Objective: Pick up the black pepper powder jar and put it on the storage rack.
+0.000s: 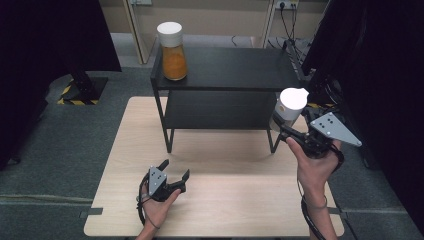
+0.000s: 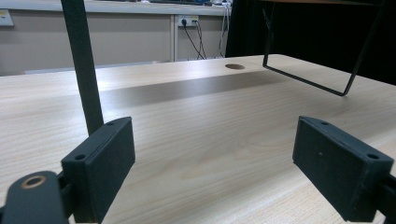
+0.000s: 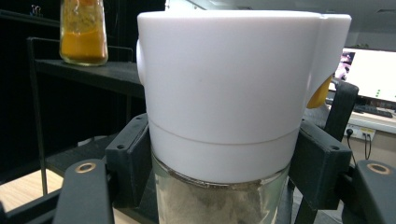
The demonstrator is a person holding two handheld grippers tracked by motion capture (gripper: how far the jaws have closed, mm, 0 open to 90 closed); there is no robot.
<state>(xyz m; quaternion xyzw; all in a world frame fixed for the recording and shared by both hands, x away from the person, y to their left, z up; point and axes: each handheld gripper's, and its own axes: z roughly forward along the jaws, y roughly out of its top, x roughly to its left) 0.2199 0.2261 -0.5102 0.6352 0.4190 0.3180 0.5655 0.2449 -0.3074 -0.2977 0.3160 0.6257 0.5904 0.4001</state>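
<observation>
A light wooden table (image 1: 215,205) is carrying a black two-tier shelf (image 1: 225,70) along its far edge; a white-lidded jar of orange powder (image 1: 173,51) is standing at the shelf top's far left corner.

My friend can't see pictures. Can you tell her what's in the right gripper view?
A glass jar with a big white lid is squeezed between the two black jaws of the right gripper, and there is brownish powder inside it. Behind it on the left, a jar of orange powder stands on top of a black shelf.

No text, label or number can be read anywhere.
</observation>
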